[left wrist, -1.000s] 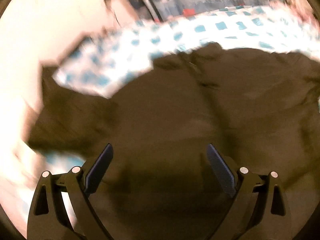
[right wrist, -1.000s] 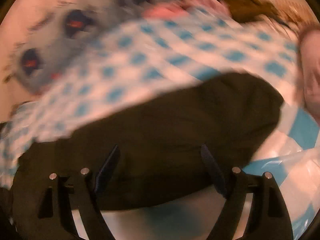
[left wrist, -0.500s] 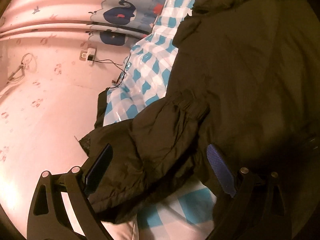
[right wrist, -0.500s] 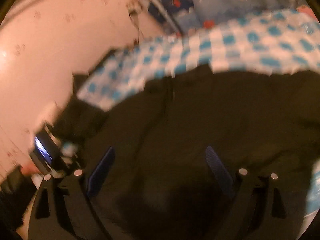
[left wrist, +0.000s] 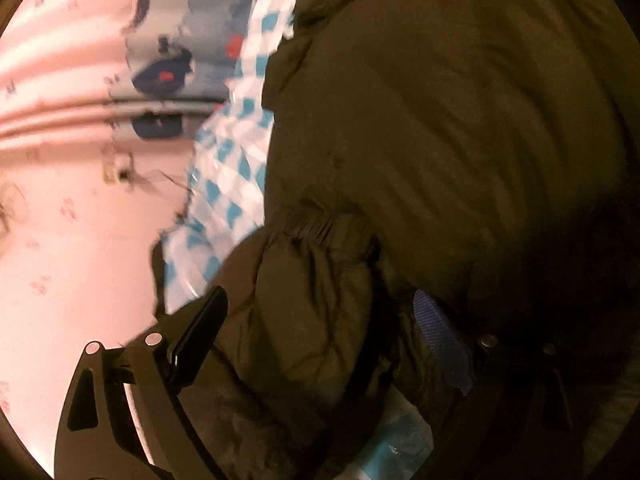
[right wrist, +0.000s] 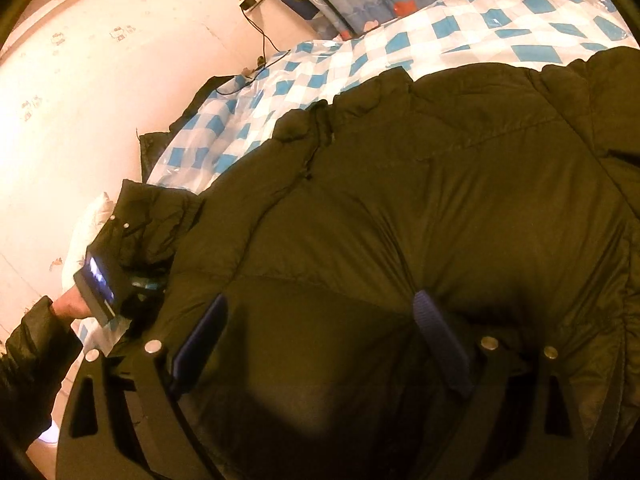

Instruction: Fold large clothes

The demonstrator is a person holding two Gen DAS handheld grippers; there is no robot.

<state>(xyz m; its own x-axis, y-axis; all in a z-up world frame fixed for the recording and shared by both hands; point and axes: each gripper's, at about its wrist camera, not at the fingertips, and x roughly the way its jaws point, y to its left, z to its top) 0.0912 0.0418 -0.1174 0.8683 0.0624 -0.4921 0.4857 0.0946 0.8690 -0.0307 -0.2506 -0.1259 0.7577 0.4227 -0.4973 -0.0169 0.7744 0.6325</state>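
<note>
Dark puffer jacket point(right wrist: 420, 200) spread on the checked plastic sheet point(right wrist: 400, 48). My left gripper point(left wrist: 320, 336), jaws spread, straddles its bunched sleeve cuff point(left wrist: 312, 280); my right gripper point(right wrist: 320, 336) hovers released above the body. Padding likely light, compressible, slippery: grip seams or cuff.

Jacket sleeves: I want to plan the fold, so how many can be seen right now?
1. The one sleeve lies at the jacket edge between the open left tongs. The other sleeve is not clearly visible; it may be hidden.
</note>
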